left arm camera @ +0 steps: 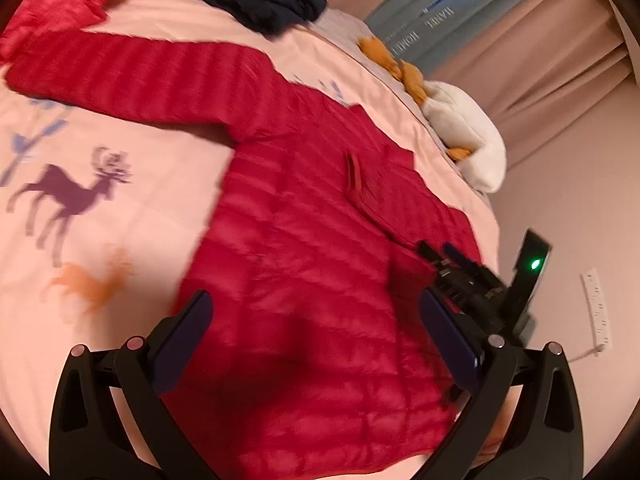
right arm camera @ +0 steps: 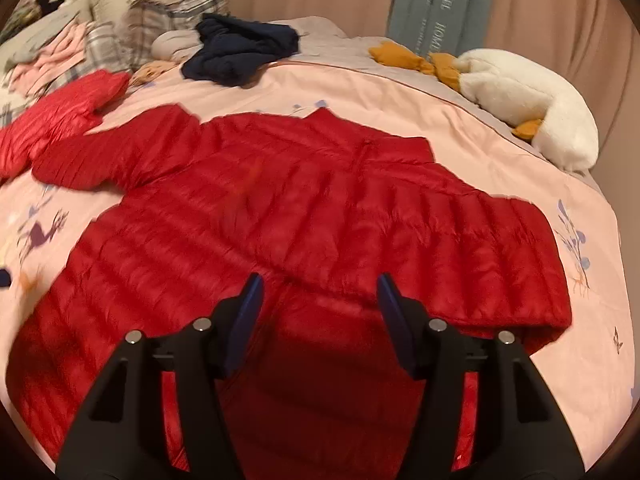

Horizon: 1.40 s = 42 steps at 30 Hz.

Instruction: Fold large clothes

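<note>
A red quilted puffer jacket (left arm camera: pixel 304 240) lies spread flat on a pink bedspread (left arm camera: pixel 120 216) with both sleeves out to the sides. It also shows in the right wrist view (right arm camera: pixel 280 216). My left gripper (left arm camera: pixel 316 304) is open and empty, hovering over the jacket's body near its hem. My right gripper (right arm camera: pixel 320 288) is open and empty, over the jacket's lower right part. In the left wrist view the right gripper (left arm camera: pixel 452 264) sits over the jacket's far right side.
A dark navy garment (right arm camera: pixel 244 50) and a second red garment (right arm camera: pixel 60 112) lie further up the bed. A white and orange plush goose (right arm camera: pixel 524 92) rests along the bed's right edge. Checked pillows (right arm camera: pixel 160 20) and pink clothes (right arm camera: pixel 60 52) are at the head. Curtains hang behind.
</note>
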{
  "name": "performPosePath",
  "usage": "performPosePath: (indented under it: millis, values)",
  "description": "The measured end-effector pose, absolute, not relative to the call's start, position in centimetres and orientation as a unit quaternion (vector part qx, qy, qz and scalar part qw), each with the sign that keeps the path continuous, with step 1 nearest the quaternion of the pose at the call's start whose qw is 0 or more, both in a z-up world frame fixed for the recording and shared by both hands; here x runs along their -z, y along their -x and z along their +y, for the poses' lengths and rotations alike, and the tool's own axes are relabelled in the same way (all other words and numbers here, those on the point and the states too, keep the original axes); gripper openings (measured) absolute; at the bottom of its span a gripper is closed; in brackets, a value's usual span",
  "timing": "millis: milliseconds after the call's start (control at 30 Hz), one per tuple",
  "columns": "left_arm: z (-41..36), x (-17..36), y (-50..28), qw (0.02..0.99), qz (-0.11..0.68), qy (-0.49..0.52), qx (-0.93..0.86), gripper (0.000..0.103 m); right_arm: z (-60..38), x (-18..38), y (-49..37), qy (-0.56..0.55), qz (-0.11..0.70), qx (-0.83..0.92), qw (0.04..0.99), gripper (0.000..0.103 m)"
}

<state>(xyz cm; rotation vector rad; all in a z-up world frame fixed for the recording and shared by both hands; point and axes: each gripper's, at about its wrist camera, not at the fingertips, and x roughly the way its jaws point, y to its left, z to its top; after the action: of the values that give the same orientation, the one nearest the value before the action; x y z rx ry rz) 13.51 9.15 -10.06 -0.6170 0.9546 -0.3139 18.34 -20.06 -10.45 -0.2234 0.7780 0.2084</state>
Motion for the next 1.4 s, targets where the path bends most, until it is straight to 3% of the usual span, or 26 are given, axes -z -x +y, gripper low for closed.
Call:
performPosePath:
  millis: [267,533,733,833,900,1000,1100,1267,1400]
  values:
    - [3.8,10.4,-19.9,0.779,0.474,0.324,0.252,0.102,-23.8,8.6,-10.5,0.062,0.313,-0.096,0.943,0.076]
    - [-0.8,15.6,-28.7,0.709,0.509,0.411,0.263,0.102,-28.2,7.8,-5.6,-0.04,0.272,-0.09,0.957,0.08]
    - [-1.5,16.9,-31.4,0.719,0.48,0.445,0.234,0.102,-30.2,7.8,-4.6,-0.089,0.258,-0.095,0.957,0.08]
    - [-1.2,17.1,-32.2,0.732,0.465,0.455,0.2,0.079,-30.7,8.0,-4.3,-0.097,0.254,-0.095,0.957,0.08]
    - [-1.2,17.9,-32.4,0.73,0.473,0.458,0.18,0.038,-31.1,8.1,-4.3,-0.098,0.253,-0.091,0.958,0.08]
    - [-1.0,18.9,-33.0,0.731,0.483,0.453,0.163,0.016,-31.6,8.4,-4.2,-0.103,0.256,-0.084,0.957,0.08]
    - [-0.2,17.8,-33.0,0.753,0.469,0.437,0.146,0.01,-32.1,8.4,-4.0,-0.104,0.26,-0.074,0.957,0.08]
    - [3.6,12.1,-31.1,0.817,0.396,0.403,0.115,0.01,-32.5,8.1,-3.4,-0.104,0.257,-0.068,0.958,0.08]
    - [6.8,10.8,-29.7,0.84,0.388,0.371,0.078,0.01,-32.3,8.5,-3.7,-0.103,0.268,-0.063,0.956,0.08]
